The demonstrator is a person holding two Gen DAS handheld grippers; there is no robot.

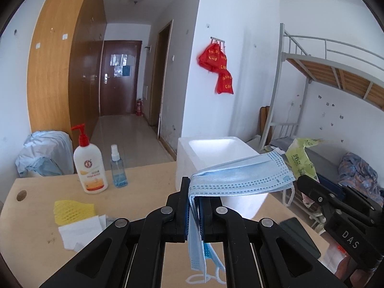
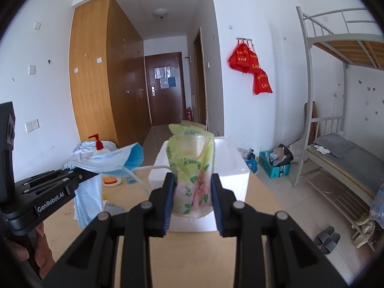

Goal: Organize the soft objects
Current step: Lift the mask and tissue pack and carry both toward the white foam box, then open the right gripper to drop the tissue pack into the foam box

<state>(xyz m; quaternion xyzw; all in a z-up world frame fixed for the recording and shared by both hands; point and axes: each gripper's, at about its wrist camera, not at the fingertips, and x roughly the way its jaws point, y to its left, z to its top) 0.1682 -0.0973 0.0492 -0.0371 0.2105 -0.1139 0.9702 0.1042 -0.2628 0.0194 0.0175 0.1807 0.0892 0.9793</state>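
- Left wrist view shows the left tool point(image 1: 194, 206) clenched on a stack of pale blue pleated face masks point(image 1: 242, 180); part of the stack lies folded over the fingers toward the right, and the rest hangs down between them with white ear loops dangling.
- Behind the masks stands an open white foam box point(image 1: 216, 148) on the light wooden tabletop point(image 1: 148, 182), near its far right edge.
- On the left of the tabletop stand a white pump bottle with a red pump head point(image 1: 88, 165) and, just beside it, a small clear spray bottle with blue liquid point(image 1: 118, 168).
- Nearer the camera on the left lie a yellow foam net sleeve point(image 1: 72, 211) and, touching it, a white folded cloth point(image 1: 81, 232).
- Right wrist view shows the right tool point(image 2: 193, 192) grasping a soft green and yellow floral plastic pack point(image 2: 192, 168), held upright between the blue-padded fingers point(image 2: 168, 204).
- That pack sits in front of the foam box, above the tabletop.
- At the left of the same view the left tool appears from the side, with the masks draped over and hanging below it.
- Red bags point(image 2: 252, 69) hang on the white wall, and a grey metal bunk bed point(image 2: 336, 129) stands to the right.
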